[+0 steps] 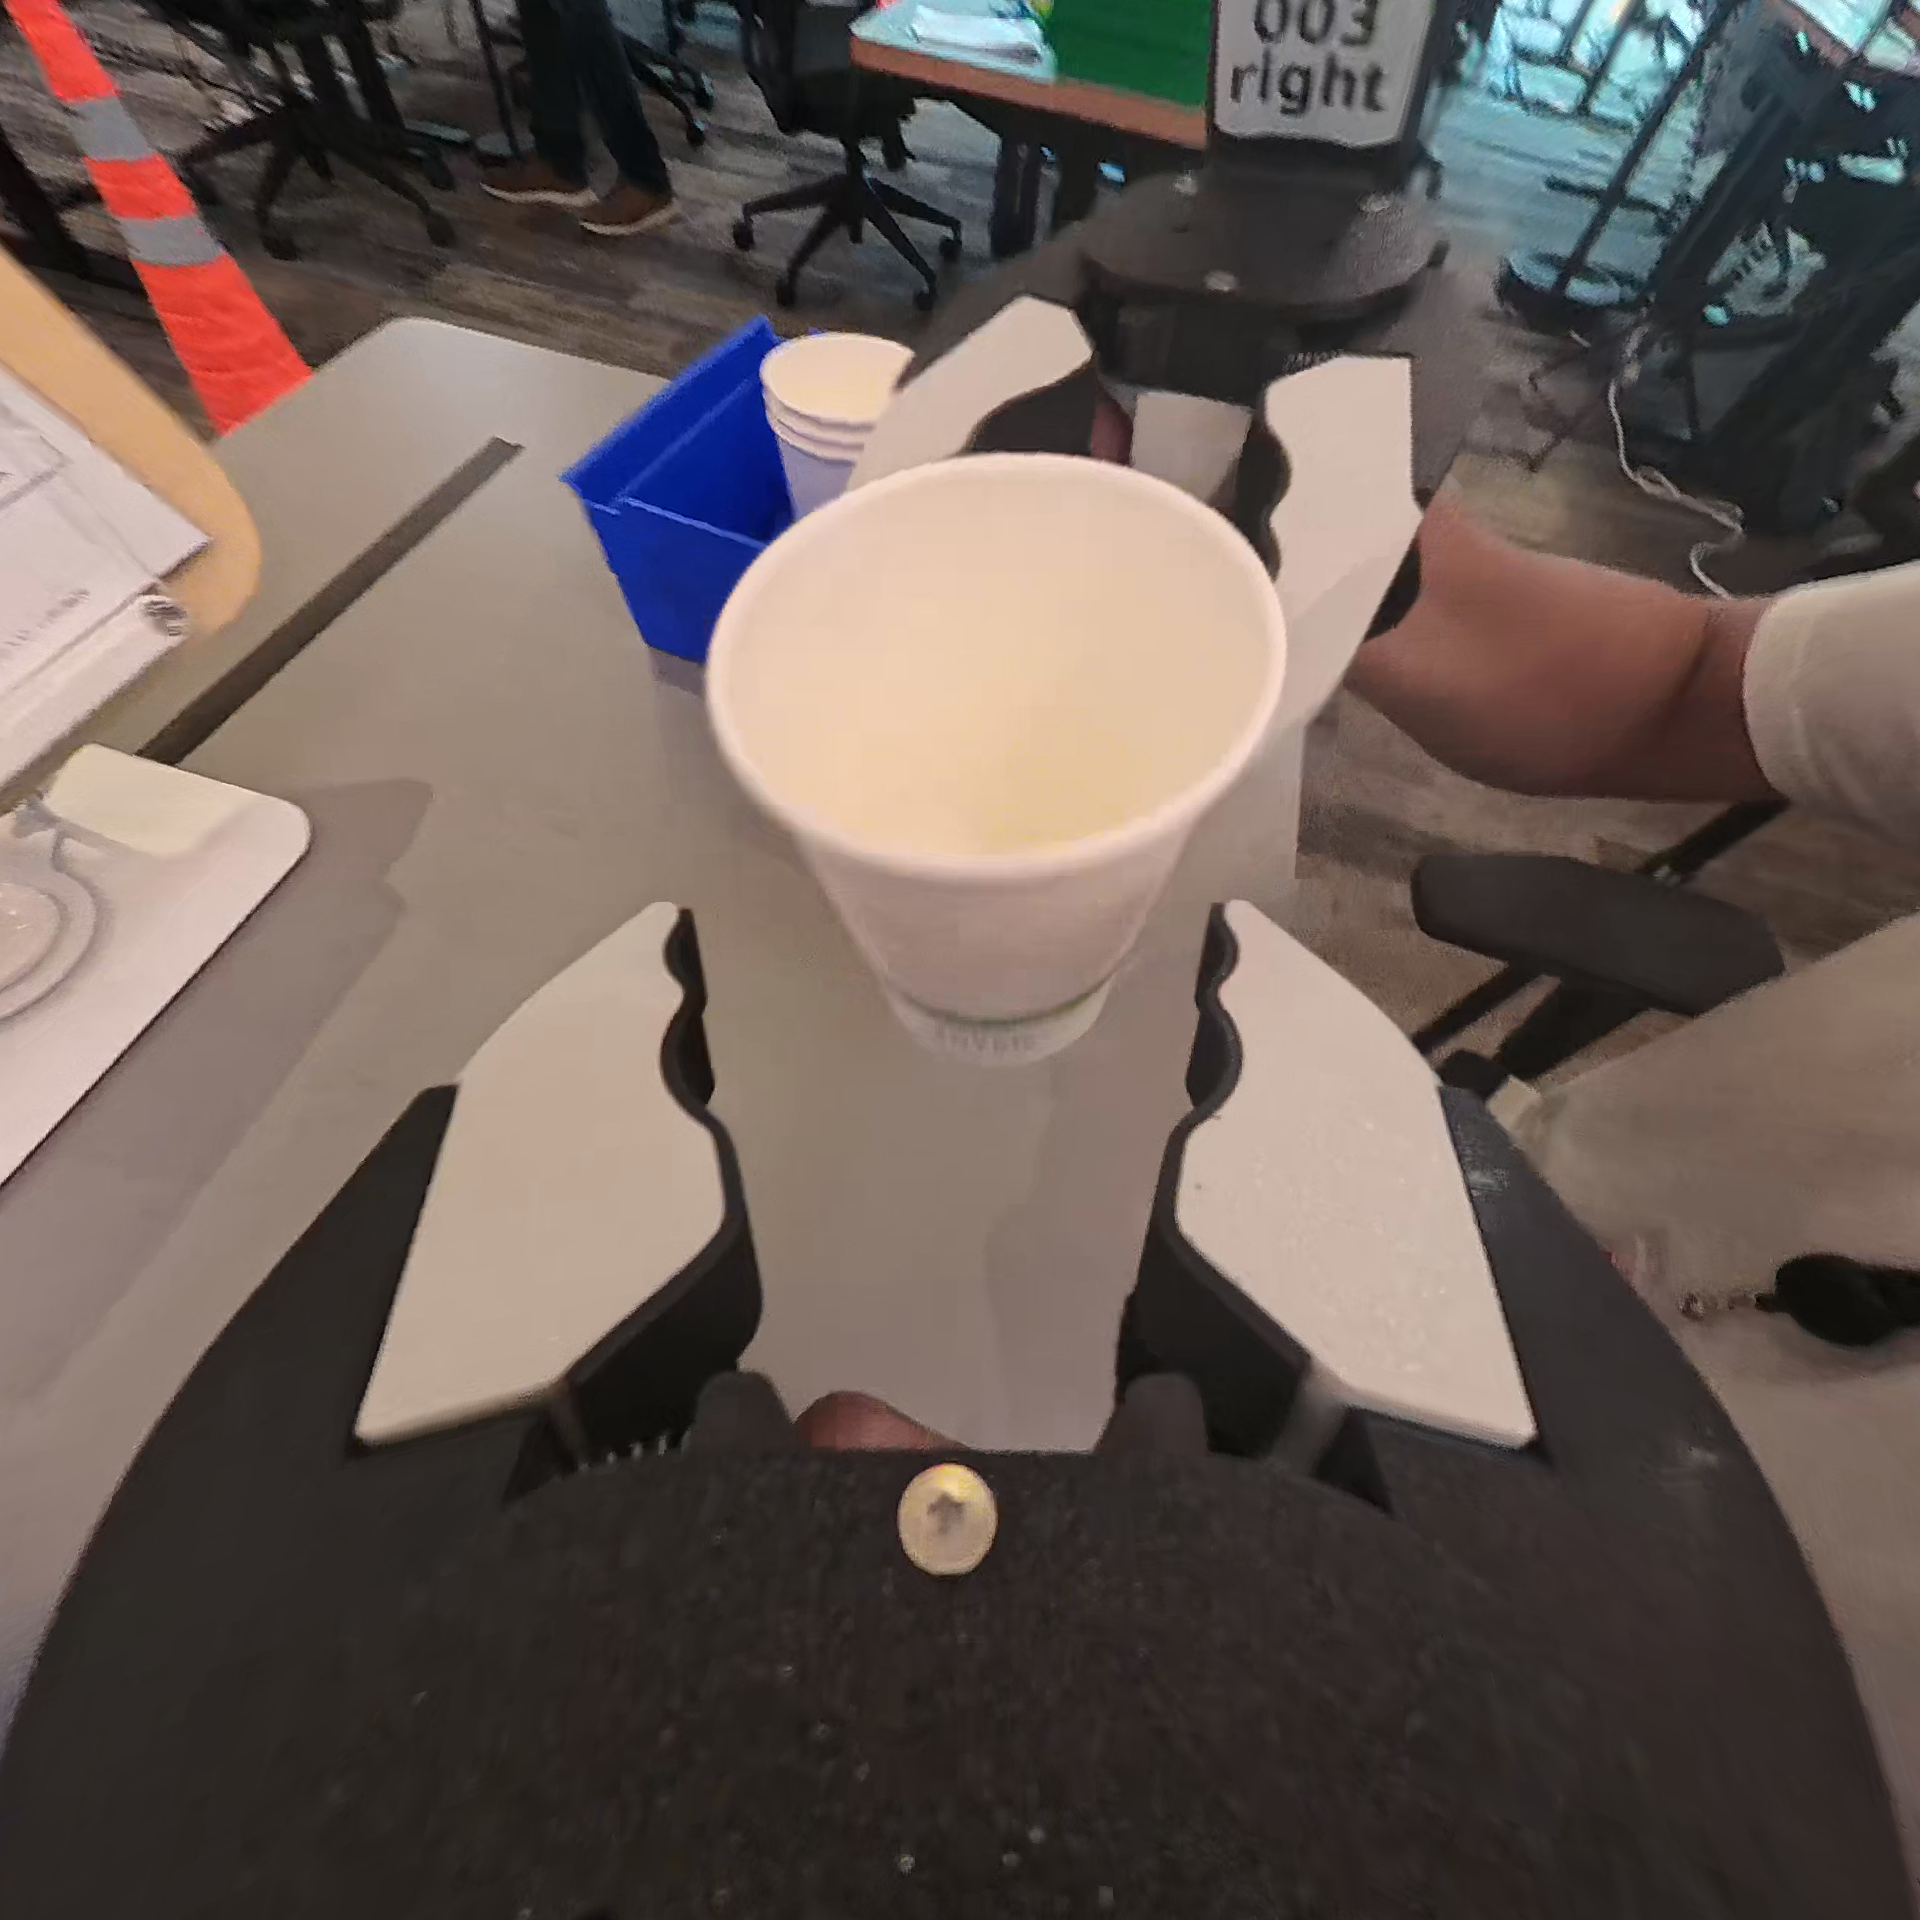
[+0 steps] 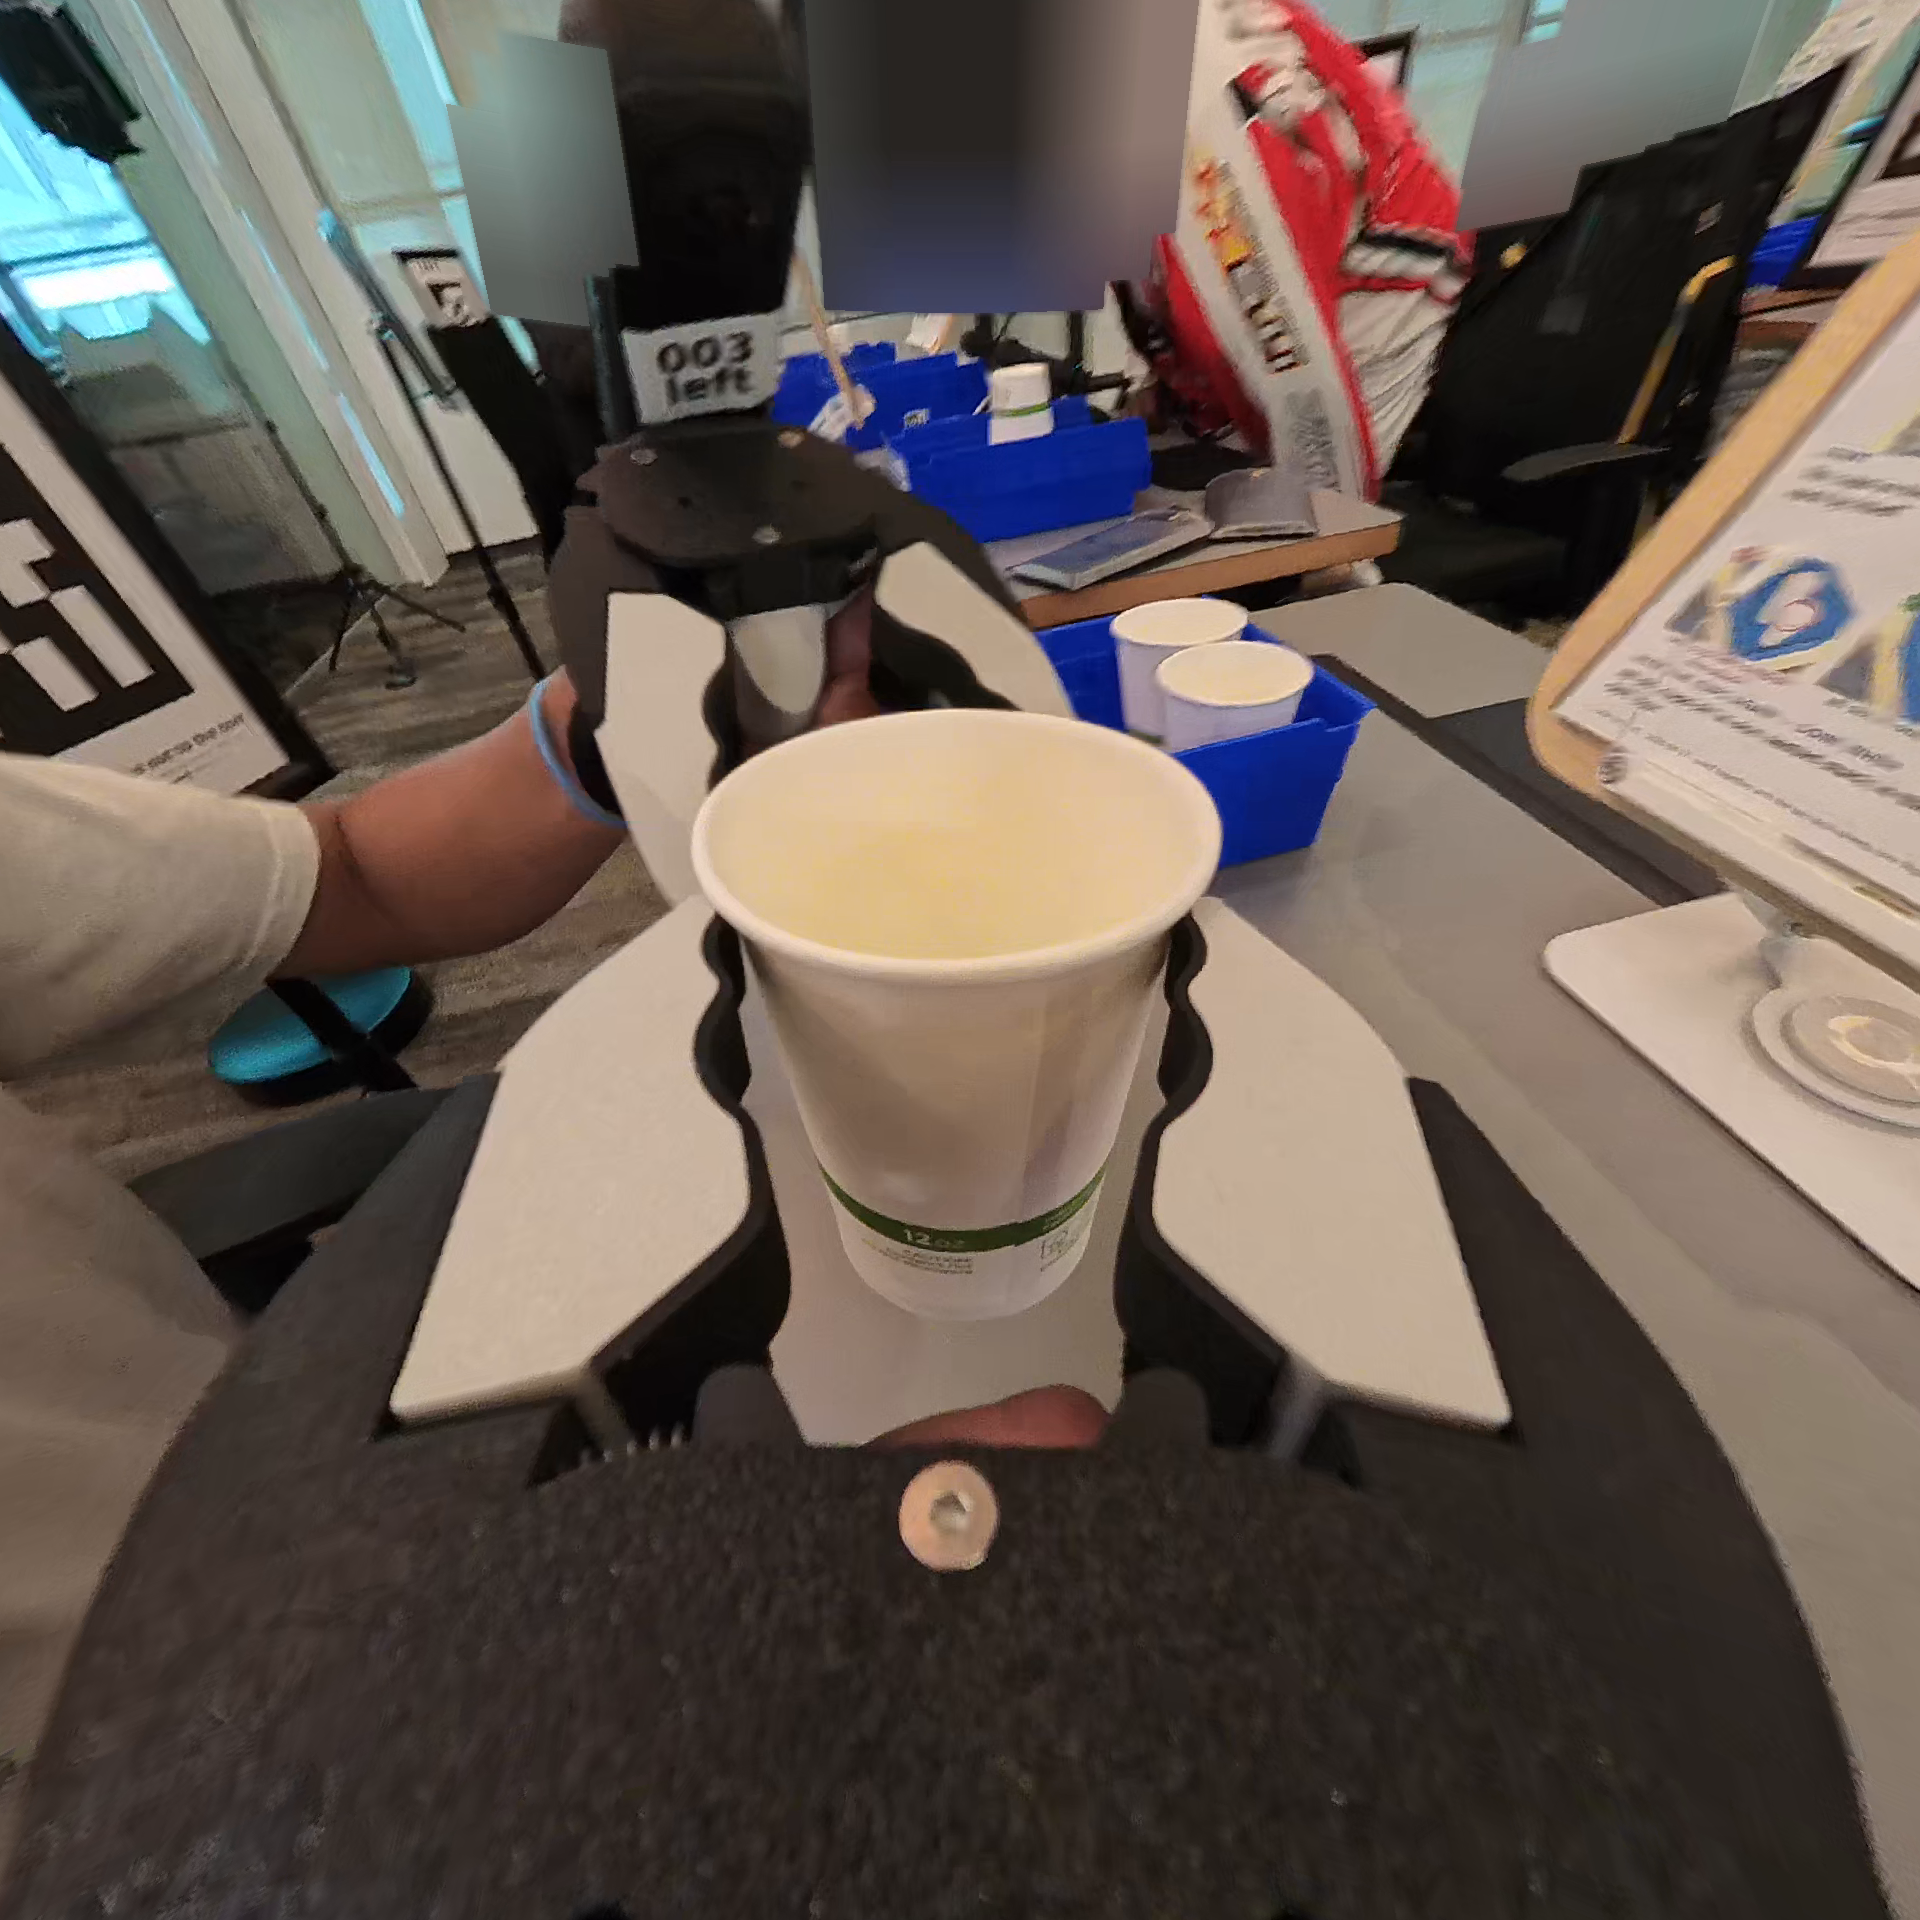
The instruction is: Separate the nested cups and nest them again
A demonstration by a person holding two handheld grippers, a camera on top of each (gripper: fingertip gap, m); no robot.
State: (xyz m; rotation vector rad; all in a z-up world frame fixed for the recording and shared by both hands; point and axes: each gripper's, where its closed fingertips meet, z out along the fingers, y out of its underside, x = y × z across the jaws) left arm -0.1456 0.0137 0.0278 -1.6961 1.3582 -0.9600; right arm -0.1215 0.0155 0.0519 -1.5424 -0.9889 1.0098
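Observation:
A white paper cup (image 1: 997, 727) with a green band near its base stands upright over the grey table (image 1: 499, 790). My right gripper (image 2: 956, 935) is shut on the cup (image 2: 956, 1039), its fingers (image 2: 634, 1122) pressing both sides just below the rim. I cannot tell whether the base touches the table. My left gripper (image 1: 951, 925) is open and empty, facing the right one; the cup's base sits between its fingertips (image 1: 644, 997) without touching them. It shows behind the cup in the right wrist view (image 2: 800, 707). Stacked white cups (image 1: 831, 416) stand in a blue bin (image 1: 686, 520).
The blue bin (image 2: 1278, 769) holds two cup stacks (image 2: 1231, 686) at the table's far side. A slanted sign board on a white base (image 2: 1766, 935) stands beside the cup. The person's forearm (image 1: 1558, 686) reaches in. An office chair (image 1: 1590, 935) and an orange cone (image 1: 156, 208) stand off the table.

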